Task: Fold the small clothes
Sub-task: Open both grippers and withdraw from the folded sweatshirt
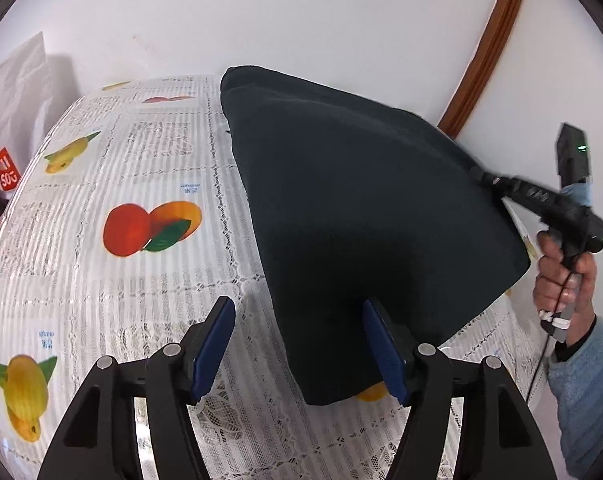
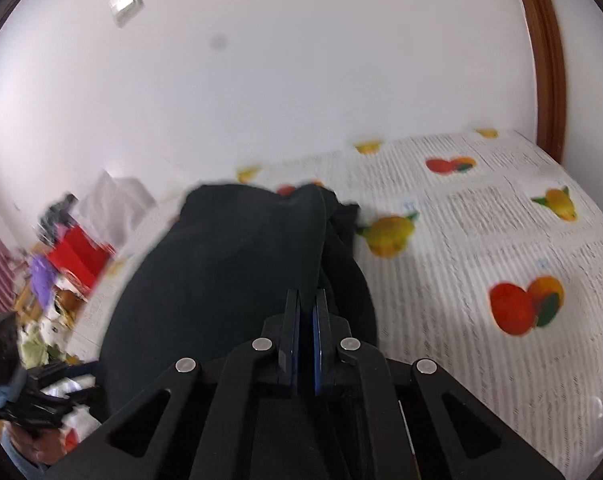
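A plain white wall (image 1: 301, 20) stood behind the table, whose white lace-patterned tablecloth (image 1: 101, 272) was printed with fruit. A brown wooden door frame (image 2: 541, 60) ran up at the right. A white switch plate (image 2: 126, 3) sat high on the wall. Light was even and soft.

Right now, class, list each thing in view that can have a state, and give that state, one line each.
Dark garment: folded over, one edge lifted off the table.
Left gripper: open, holding nothing, one finger against the garment's near corner.
Right gripper: shut on the garment's edge.
Tablecloth: spread flat.
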{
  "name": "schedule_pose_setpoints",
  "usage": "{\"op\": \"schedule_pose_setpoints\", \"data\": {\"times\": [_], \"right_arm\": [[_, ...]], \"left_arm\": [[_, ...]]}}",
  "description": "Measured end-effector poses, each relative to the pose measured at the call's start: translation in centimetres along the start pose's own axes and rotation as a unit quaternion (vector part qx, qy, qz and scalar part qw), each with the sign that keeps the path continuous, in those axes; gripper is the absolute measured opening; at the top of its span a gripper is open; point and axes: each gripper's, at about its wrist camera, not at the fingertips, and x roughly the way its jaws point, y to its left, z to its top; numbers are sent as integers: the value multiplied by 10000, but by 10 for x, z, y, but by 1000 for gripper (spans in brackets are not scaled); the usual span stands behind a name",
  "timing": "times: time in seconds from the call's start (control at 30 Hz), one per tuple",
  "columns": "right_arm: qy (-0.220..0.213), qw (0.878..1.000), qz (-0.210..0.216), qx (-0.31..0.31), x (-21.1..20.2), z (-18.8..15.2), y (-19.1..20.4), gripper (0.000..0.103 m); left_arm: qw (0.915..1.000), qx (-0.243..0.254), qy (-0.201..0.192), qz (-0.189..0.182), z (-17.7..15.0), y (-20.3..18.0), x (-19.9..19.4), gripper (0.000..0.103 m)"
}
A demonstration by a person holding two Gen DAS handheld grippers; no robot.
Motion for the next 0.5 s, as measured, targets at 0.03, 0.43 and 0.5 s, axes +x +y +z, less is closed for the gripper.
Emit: {"op": "schedule_pose_setpoints", "data": {"times": [0.03, 0.43, 0.5], "right_arm": [[182, 9996, -181, -139, 7, -1, 3, 5], [384, 9961, -675, -413, 37, 49, 25, 38], [483, 9960, -663, -344, 51, 61, 26, 38]], "left_arm": [[10000, 45, -27, 39, 2, -1, -1, 65], [9984, 52, -323, 460, 53, 11, -4, 65], [9985, 60, -344, 427, 61, 12, -1, 65]]}}
